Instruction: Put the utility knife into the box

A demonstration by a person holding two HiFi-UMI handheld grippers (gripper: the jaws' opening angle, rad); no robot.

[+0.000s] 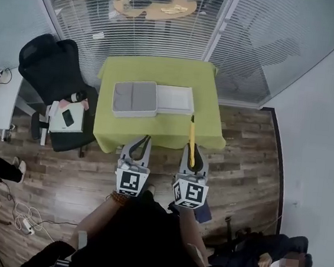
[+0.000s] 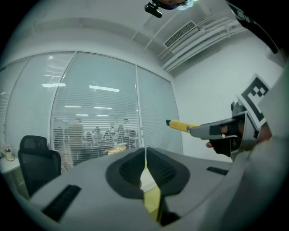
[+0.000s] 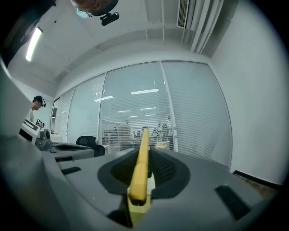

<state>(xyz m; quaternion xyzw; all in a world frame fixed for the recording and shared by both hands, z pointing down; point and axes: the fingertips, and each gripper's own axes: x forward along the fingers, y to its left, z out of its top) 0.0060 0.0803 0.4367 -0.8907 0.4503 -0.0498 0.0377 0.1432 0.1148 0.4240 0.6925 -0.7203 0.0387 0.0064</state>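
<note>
Out front and lower down: a green-draped table (image 1: 161, 76), with both tongs held short of the box. On the table, a grey box (image 1: 135, 99), open, two shallow compartments showing, and a white flat piece (image 1: 175, 99) touching its right side; lid or insert, cannot tell. Nearer in, the left tongs (image 1: 148, 138), closed on nothing, pads meeting with only a sliver of light below them. Just beside, the right tongs (image 1: 192, 153), clamped on the yellow utility knife (image 1: 192, 132), gripped at its rear end. Long axis straight out along the jaws, tip leading, overlapping the table's near edge in the head view. Carrying stage, by the look of it, with the drop into the box not yet done. Box ahead and a little left of the knife's line, so probably a reach forward with a drift left, then a lowering to lay the knife lengthwise in a compartment. Right side alone placed for that; left free to steady the box if needed. Fit of the knife's length inside a compartment: hard to judge from here.
</note>
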